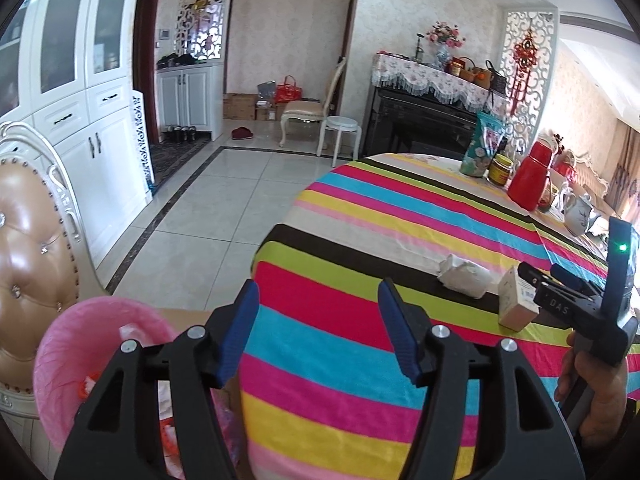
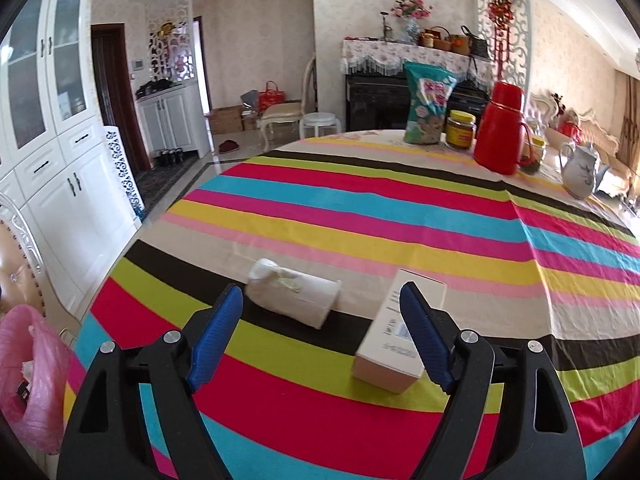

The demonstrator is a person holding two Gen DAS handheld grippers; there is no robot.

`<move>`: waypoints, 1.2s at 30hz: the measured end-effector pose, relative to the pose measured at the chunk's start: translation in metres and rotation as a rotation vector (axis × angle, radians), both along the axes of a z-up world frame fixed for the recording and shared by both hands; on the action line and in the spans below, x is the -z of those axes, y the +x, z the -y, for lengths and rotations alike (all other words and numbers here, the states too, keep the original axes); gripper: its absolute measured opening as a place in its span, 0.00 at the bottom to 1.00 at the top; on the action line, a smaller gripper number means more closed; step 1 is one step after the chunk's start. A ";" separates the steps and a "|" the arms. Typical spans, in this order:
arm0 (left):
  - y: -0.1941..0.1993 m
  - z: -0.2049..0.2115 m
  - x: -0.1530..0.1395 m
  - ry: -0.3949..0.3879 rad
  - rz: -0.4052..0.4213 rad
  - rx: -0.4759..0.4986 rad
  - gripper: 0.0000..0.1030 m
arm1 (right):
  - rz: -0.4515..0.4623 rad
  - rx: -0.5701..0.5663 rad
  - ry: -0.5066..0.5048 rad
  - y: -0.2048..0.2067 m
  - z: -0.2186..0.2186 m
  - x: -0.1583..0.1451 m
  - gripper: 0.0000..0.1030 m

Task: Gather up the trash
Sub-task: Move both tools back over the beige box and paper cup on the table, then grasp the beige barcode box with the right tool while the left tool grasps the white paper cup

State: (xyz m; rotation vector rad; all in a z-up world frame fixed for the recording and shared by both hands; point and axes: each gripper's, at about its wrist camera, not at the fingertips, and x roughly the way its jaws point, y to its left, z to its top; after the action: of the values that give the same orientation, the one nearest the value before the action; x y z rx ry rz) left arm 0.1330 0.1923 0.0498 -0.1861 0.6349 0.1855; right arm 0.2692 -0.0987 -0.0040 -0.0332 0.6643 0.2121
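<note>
A crumpled white paper cup (image 2: 292, 298) lies on its side on the striped tablecloth (image 2: 360, 208). A small white carton box (image 2: 400, 340) lies to its right. My right gripper (image 2: 320, 336) is open just short of both, its right finger beside the box. In the left wrist view the cup (image 1: 464, 276) and the box (image 1: 516, 300) lie at the right, with the right gripper (image 1: 536, 276) at the box. My left gripper (image 1: 318, 332) is open and empty over the table's near edge. A pink-lined trash bin (image 1: 80, 352) stands at the lower left, holding some scraps.
A snack bag (image 2: 428, 104), a yellow-lidded jar (image 2: 460, 128), a red thermos (image 2: 502, 128) and a white teapot (image 2: 580, 172) stand at the table's far side. A padded chair (image 1: 28, 248) stands behind the bin. White cabinets line the left wall.
</note>
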 end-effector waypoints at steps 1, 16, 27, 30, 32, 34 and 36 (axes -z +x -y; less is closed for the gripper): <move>0.004 0.004 0.000 0.000 0.000 0.008 0.59 | -0.006 0.012 0.001 0.003 0.005 0.002 0.75; 0.069 0.051 0.020 -0.019 -0.026 0.109 0.63 | -0.138 0.097 -0.036 0.047 0.034 0.046 0.76; 0.116 0.084 0.042 -0.032 -0.043 0.184 0.71 | -0.218 0.103 -0.059 0.059 0.041 0.072 0.70; 0.129 0.095 0.048 -0.028 -0.039 0.211 0.77 | -0.232 0.107 -0.068 0.061 0.044 0.077 0.58; 0.139 0.106 0.053 -0.028 -0.040 0.240 0.77 | -0.237 0.110 -0.059 0.062 0.048 0.078 0.49; 0.149 0.116 0.059 -0.016 -0.043 0.268 0.78 | -0.240 0.107 -0.047 0.064 0.053 0.078 0.49; 0.160 0.127 0.067 -0.001 -0.052 0.297 0.81 | -0.239 0.114 -0.043 0.066 0.061 0.076 0.48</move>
State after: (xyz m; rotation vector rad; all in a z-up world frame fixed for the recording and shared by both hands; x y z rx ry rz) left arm 0.2935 0.0649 -0.0170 -0.0862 0.7064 -0.0963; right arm 0.3350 -0.1595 -0.0804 -0.0112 0.9060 0.0918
